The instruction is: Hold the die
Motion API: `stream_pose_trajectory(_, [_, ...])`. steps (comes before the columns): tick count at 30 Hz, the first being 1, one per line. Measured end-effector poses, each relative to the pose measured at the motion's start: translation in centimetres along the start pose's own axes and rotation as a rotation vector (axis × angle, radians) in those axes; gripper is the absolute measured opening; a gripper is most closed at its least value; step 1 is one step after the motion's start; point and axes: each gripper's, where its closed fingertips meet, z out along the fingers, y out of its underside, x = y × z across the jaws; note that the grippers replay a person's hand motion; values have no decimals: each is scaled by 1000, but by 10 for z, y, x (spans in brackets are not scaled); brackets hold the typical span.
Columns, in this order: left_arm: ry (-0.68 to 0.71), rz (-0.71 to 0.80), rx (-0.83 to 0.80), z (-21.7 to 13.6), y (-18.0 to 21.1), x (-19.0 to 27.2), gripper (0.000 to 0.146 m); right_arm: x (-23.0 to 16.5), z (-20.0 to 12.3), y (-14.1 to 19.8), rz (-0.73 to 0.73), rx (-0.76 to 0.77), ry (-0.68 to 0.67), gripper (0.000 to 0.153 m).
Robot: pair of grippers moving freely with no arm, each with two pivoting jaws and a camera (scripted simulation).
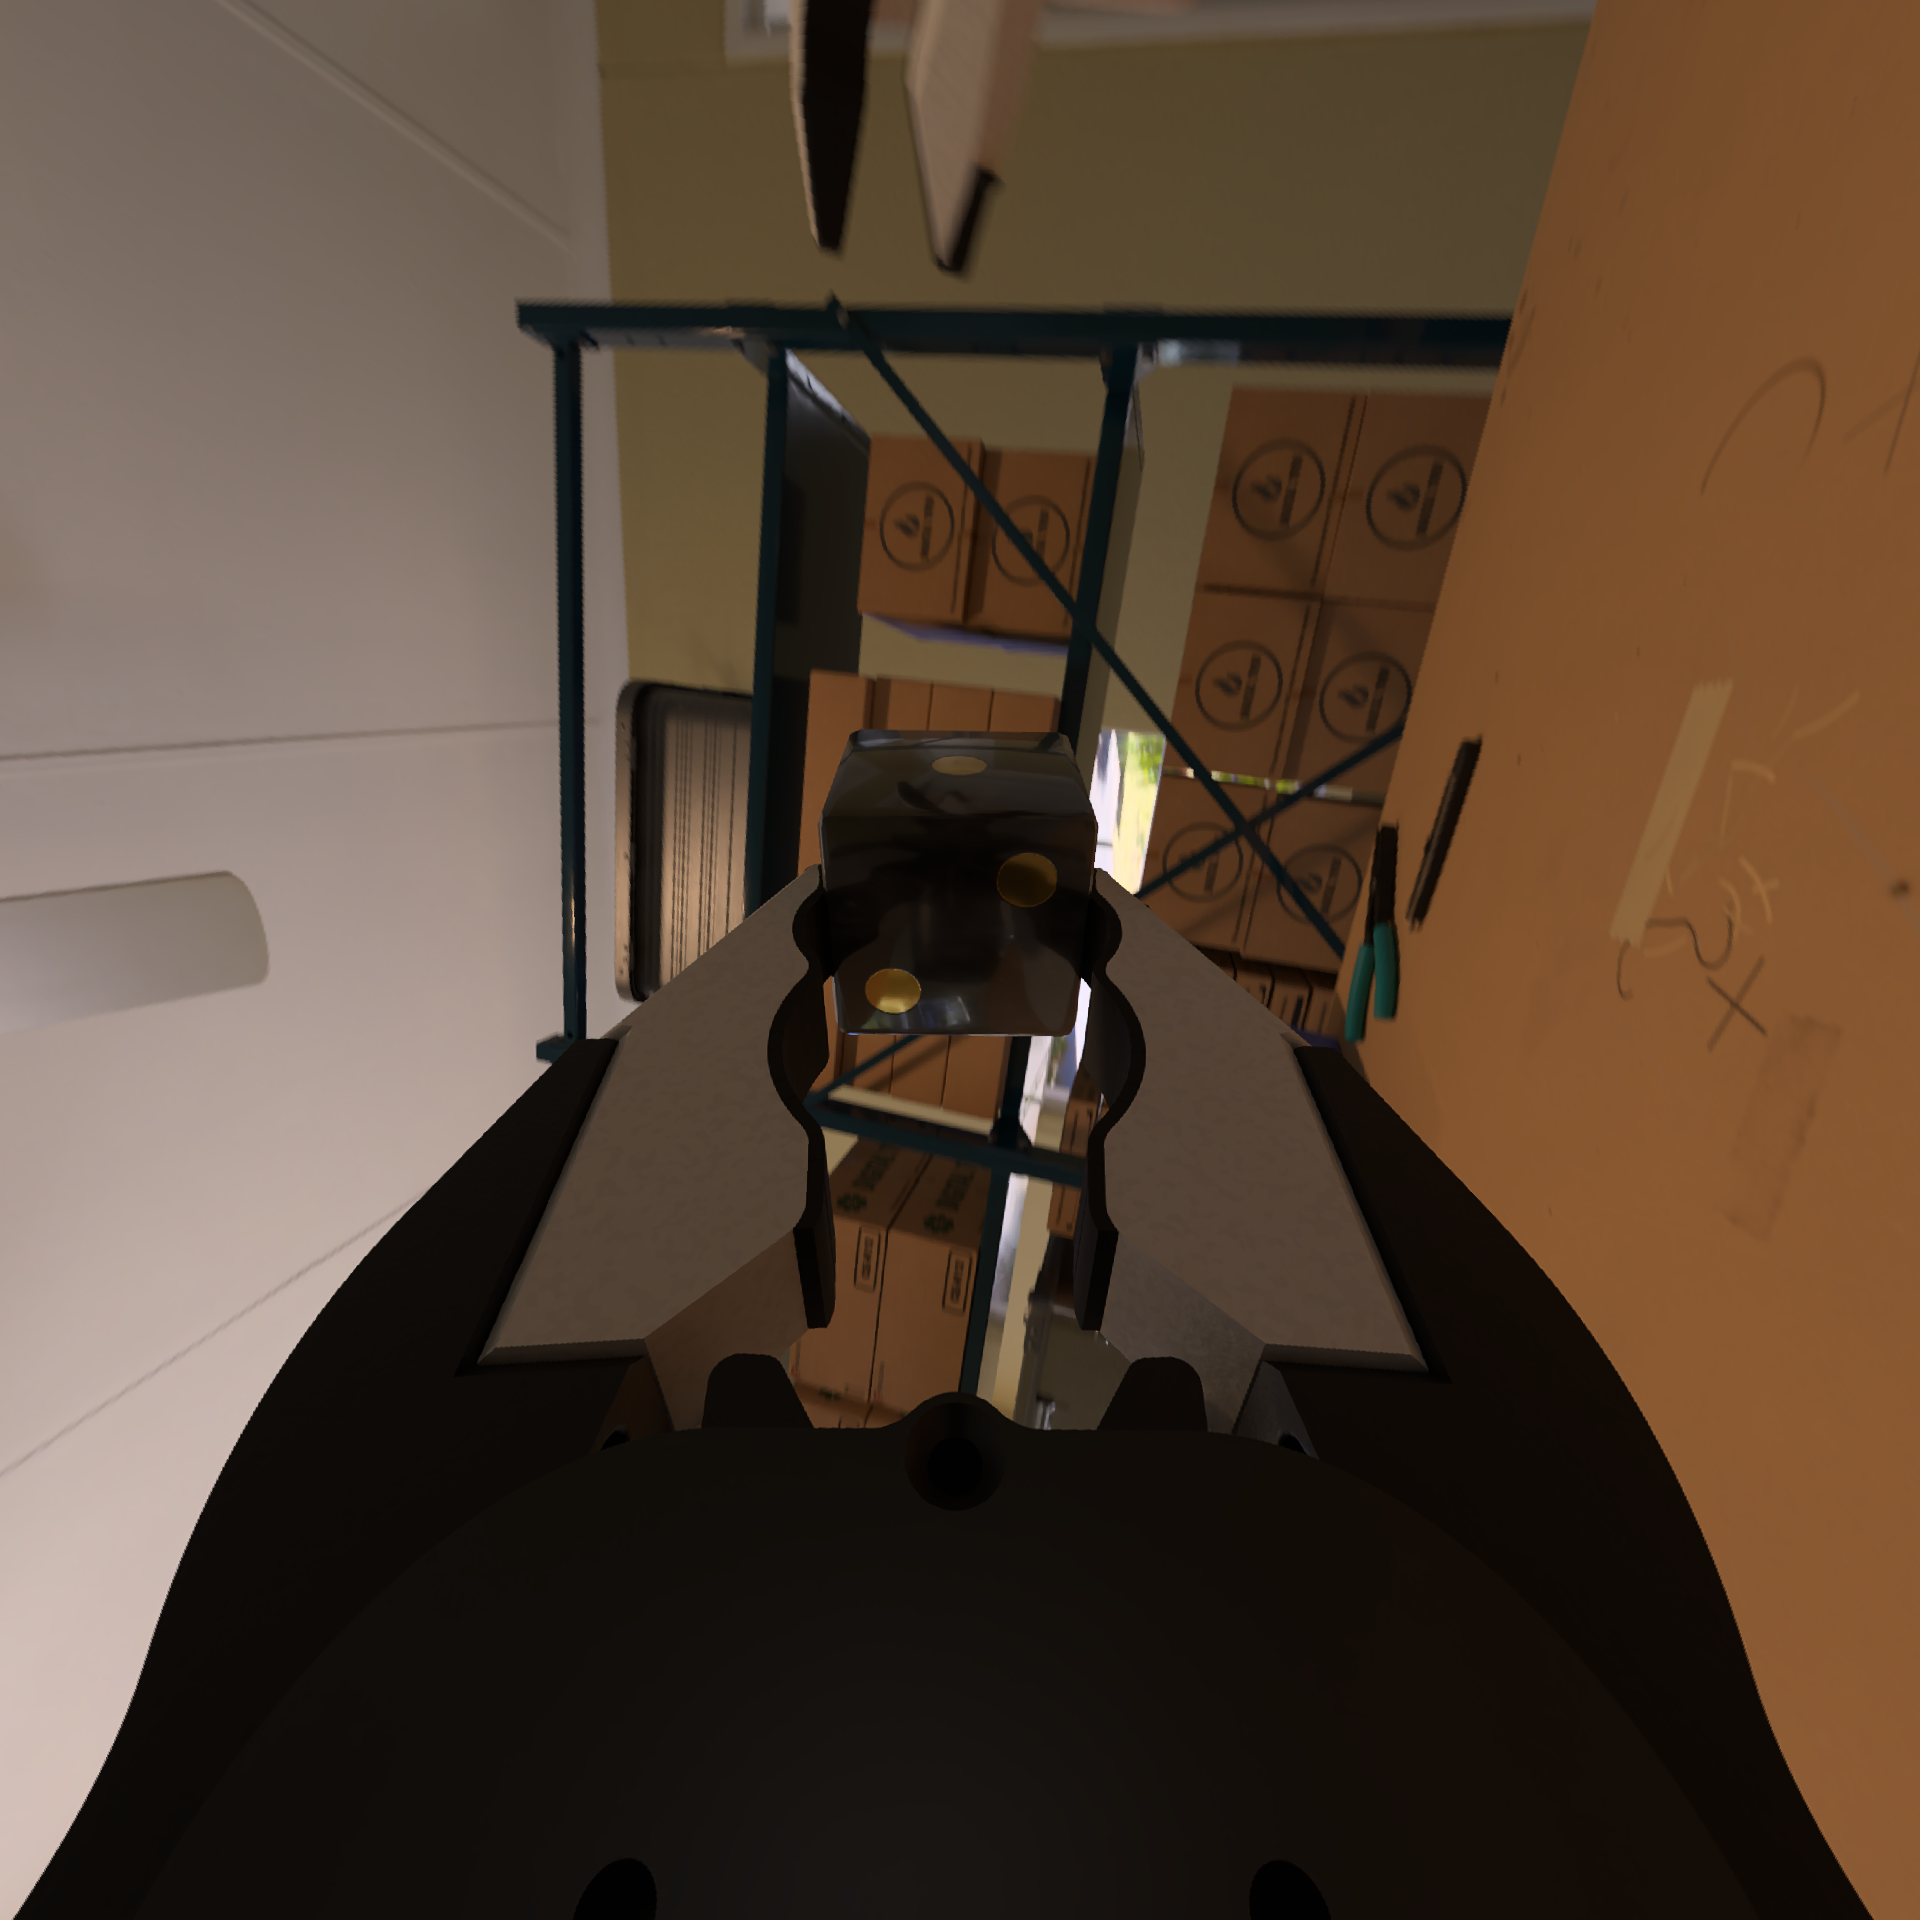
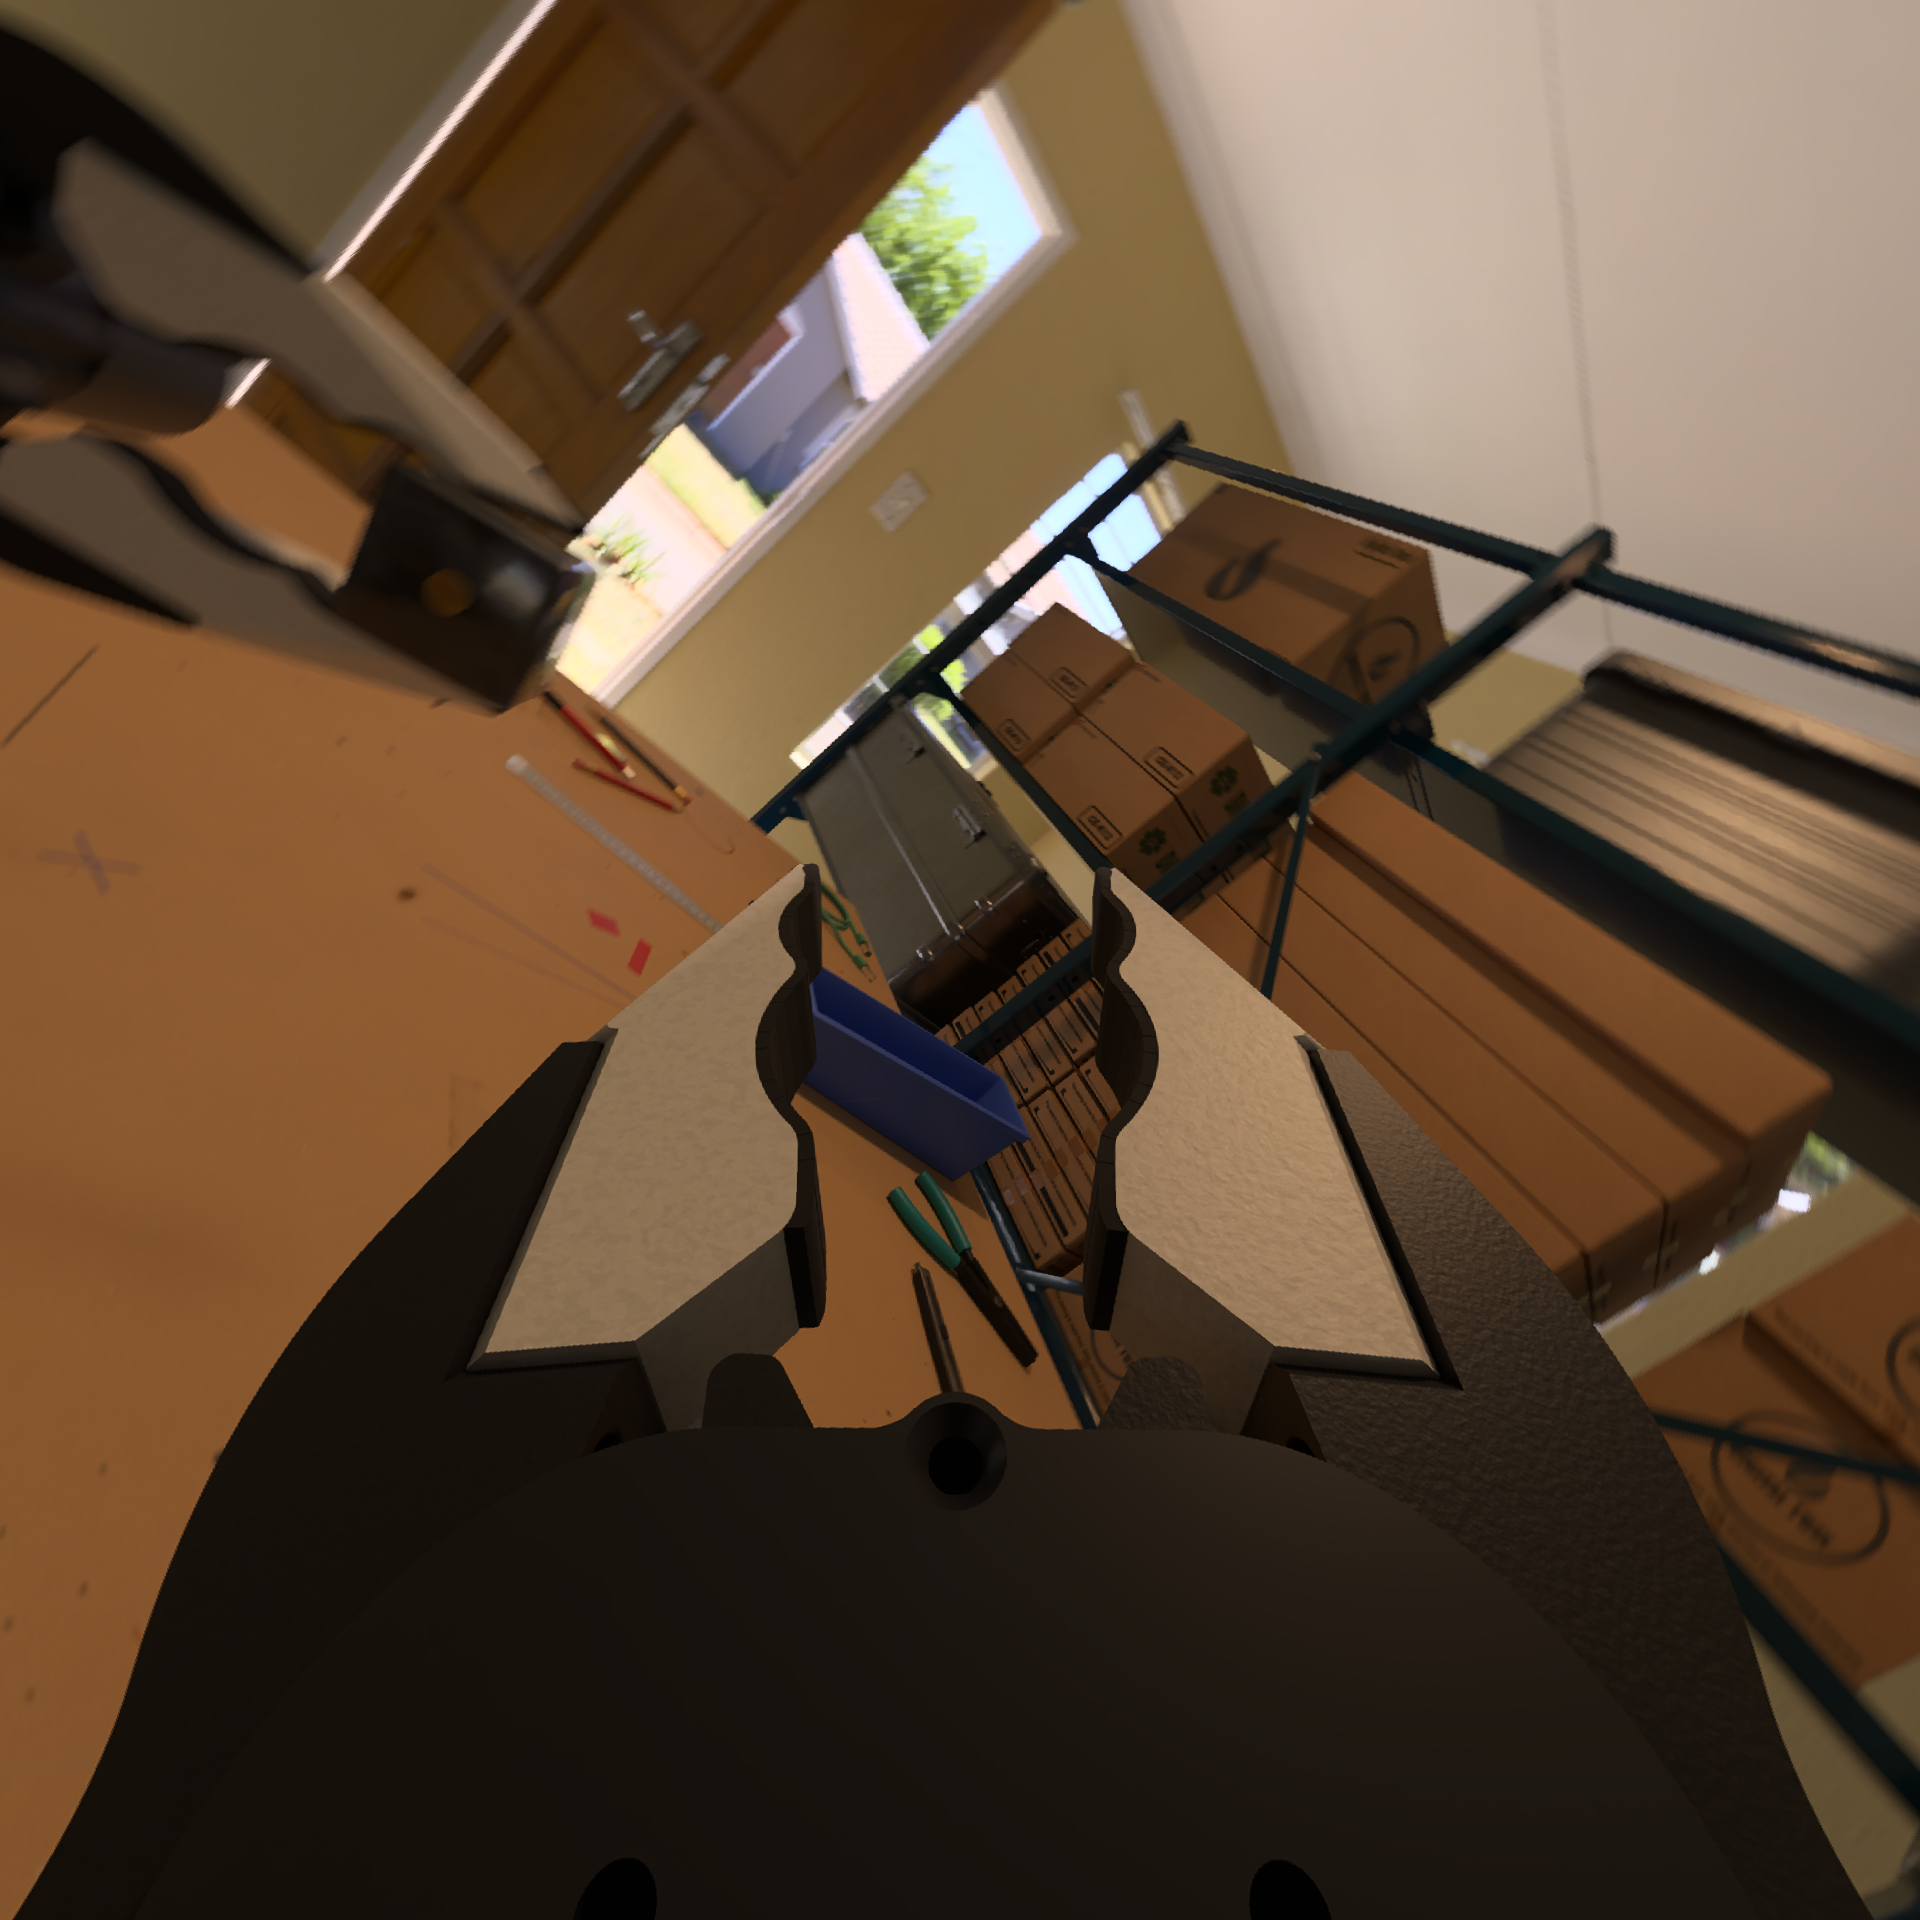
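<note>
The left gripper [image 1: 957, 914] has the die [image 1: 957, 883] between the tips of its jaws; the jaws are closed in on it, one on each side, and the die is up in the air, well away from the brown surface [image 1: 1662, 935]. The die is dark and see-through with yellow dots; it sits right at the very end of the jaws, and most of it sticks out past the tips.

That is the first thing that could go wrong; only a small part of the die is being squeezed, so it could slip out if the gripper shakes or turns fast. The die looks smooth and shiny, so I think it is slippery too; a loose squeeze could let it slide, and a very hard squeeze could make it pop out forward like a wet bar of soap.

If it falls it could bounce and roll off the edge of the surface, near the green-handled pliers [image 1: 1377, 961].

The right gripper [image 2: 957, 914] holds nothing; its jaws are partly open with a gap between them, and through the gap a blue tray [image 2: 914, 1081] shows far off. In the right wrist view the die [image 2: 457, 587] and the left gripper are up at the left; if the right gripper moved that way it could bump them and knock the die free.
</note>
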Motion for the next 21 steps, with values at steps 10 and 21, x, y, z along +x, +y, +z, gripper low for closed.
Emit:
stream_pose_trajectory(10, [201,102,-310,-11,19,85,47,54,-15,82,211,-392,277,22])
stream_pose_trajectory(21, [325,140,-425,1,17,124,47,82,-48,151,409,-622,487,0])
